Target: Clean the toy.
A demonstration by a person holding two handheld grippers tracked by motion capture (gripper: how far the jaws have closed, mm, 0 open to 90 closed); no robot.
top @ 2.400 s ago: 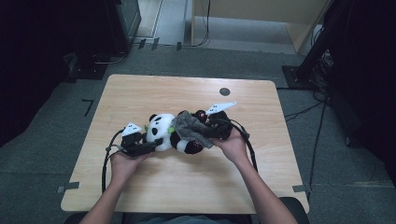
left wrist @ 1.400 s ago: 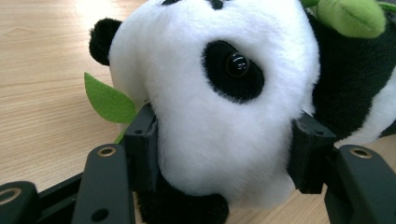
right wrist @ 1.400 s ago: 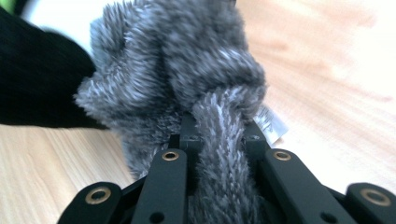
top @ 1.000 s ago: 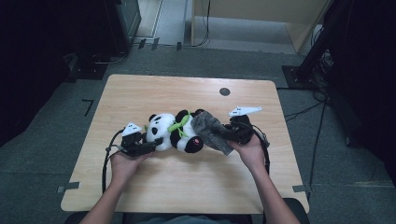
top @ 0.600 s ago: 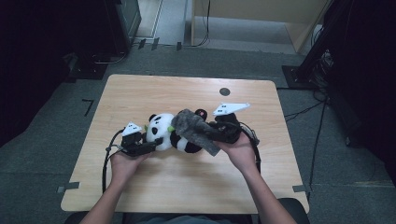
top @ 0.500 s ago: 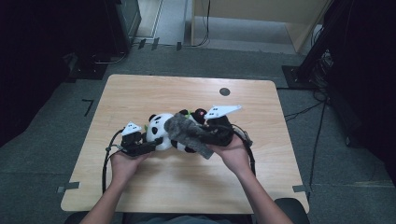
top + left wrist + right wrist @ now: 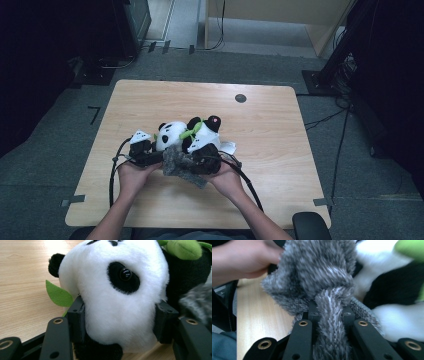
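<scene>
here, wooden table, grey carpet

You will find no text, label, brand, number or sign to read here: nothing legible on the plush panda, on the grey furry cloth, or on the wooden worktop.
</scene>
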